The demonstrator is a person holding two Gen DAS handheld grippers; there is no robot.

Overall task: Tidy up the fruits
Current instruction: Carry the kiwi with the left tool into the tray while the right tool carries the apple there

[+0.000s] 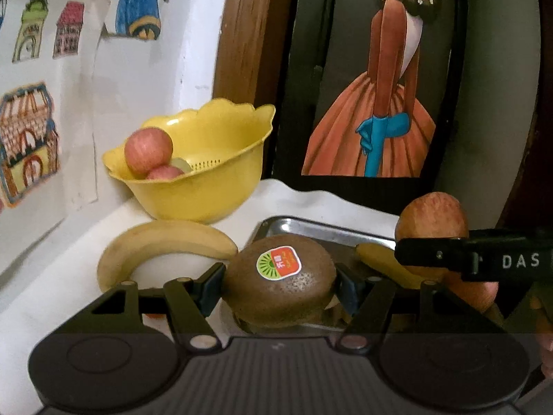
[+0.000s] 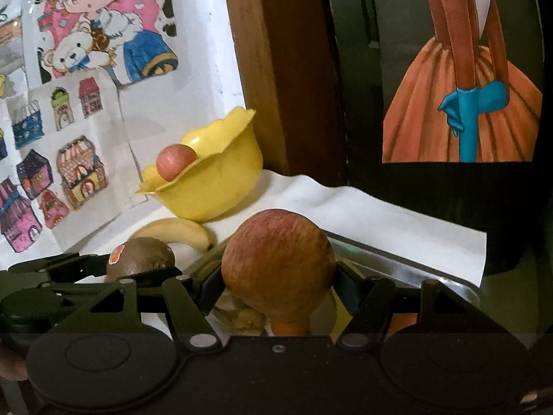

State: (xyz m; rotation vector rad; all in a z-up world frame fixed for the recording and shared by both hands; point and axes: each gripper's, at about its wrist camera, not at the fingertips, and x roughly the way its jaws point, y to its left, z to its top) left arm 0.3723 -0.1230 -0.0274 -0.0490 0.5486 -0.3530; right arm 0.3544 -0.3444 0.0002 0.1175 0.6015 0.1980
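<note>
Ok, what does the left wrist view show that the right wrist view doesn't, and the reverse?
Only the left wrist view: the inside of the yellow bowl, with a second apple under the top apple, and the kiwi's sticker face-on.

Only the right wrist view: the right gripper closed on the big apple, and the teddy-bear drawing.

Both: bowl, loose banana, kiwi in the left gripper, steel tray, dress painting.

Shiny steel tray (image 1: 293, 224) largely hidden behind held fruit; its contents, yellowish and orange pieces (image 2: 288, 326), unidentifiable.
</note>
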